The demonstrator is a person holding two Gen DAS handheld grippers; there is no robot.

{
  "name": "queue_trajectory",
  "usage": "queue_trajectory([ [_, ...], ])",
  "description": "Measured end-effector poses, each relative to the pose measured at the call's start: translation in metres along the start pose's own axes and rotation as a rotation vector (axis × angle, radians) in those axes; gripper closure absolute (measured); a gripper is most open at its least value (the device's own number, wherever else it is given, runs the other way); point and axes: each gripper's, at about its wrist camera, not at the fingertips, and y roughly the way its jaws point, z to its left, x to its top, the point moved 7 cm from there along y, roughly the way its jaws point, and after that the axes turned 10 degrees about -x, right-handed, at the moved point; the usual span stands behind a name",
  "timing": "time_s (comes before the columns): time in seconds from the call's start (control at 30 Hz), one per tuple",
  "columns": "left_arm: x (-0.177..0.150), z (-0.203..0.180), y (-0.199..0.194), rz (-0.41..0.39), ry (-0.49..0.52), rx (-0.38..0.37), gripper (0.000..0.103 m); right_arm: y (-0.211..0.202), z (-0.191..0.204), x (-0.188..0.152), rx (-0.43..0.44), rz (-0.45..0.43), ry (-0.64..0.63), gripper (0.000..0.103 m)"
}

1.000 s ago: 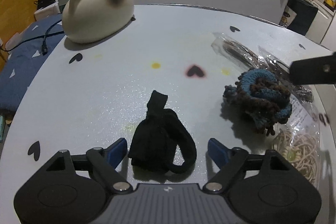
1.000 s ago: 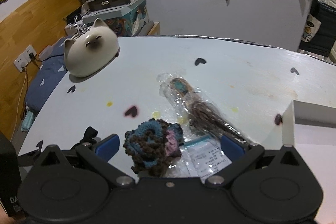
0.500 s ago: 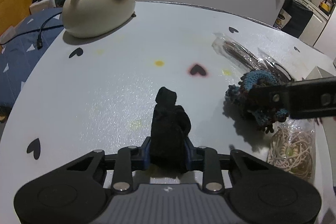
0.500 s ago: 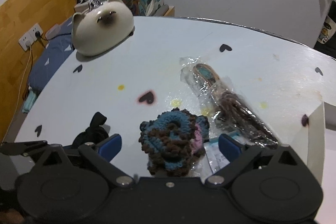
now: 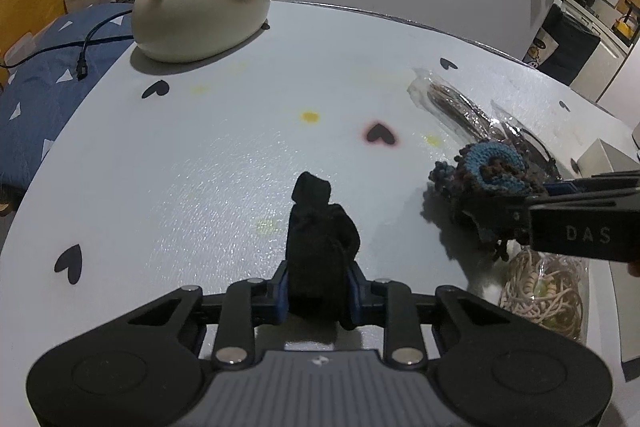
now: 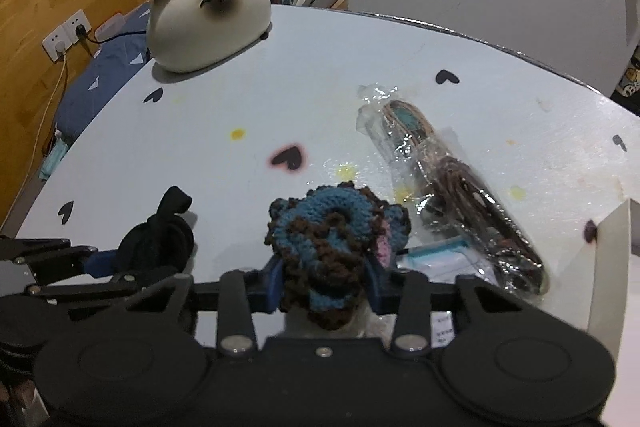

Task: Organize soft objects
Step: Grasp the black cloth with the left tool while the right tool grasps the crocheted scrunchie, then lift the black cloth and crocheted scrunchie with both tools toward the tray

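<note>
In the left wrist view, the left gripper [image 5: 319,291] is seen with its jaws closing narrowly, and the black fabric piece [image 5: 320,239] is pinched between the blue pads [image 5: 282,291], its free end standing up just ahead of the fingertips on the white table [image 5: 200,179]. Far ahead and to the left of this gripper, a cream cat-shaped figure [image 5: 200,15] is set near the table's far edge. To the right, the right gripper [image 5: 576,219] is seen from the side, laid against the blue and brown crocheted piece [image 5: 492,175], and a bag of pale cord [image 5: 544,291] lies just below it. In the right wrist view, the right gripper [image 6: 325,285] is shown with its jaws closing, and the crocheted piece [image 6: 328,239] is squeezed between the pads [image 6: 378,283]. Just ahead and to the right, a clear plastic packet of brown items [image 6: 448,195] is laid on the table [image 6: 360,59]. To the left, the left gripper [image 6: 112,263] is seen beside the black fabric [image 6: 160,239], and the cat figure [image 6: 208,15] is placed far ahead on the left.
</note>
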Motion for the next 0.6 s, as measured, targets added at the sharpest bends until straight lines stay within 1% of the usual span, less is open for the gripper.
queue_trajectory([
  [0.07,0.001,-0.001,-0.001,-0.003,0.000,-0.004,0.077,-0.004,-0.001,-0.001,-0.001,-0.012,-0.005,0.067],
  [0.17,0.002,-0.002,-0.005,-0.010,0.002,-0.012,0.077,-0.013,0.000,-0.003,0.009,-0.031,-0.014,0.070],
  [0.33,0.003,-0.007,-0.014,-0.028,0.009,-0.015,0.077,-0.028,0.003,-0.009,0.034,-0.052,-0.024,0.071],
  [0.6,0.000,-0.013,-0.034,-0.059,0.001,-0.017,0.077,-0.051,0.000,-0.015,0.038,-0.080,0.003,0.071],
])
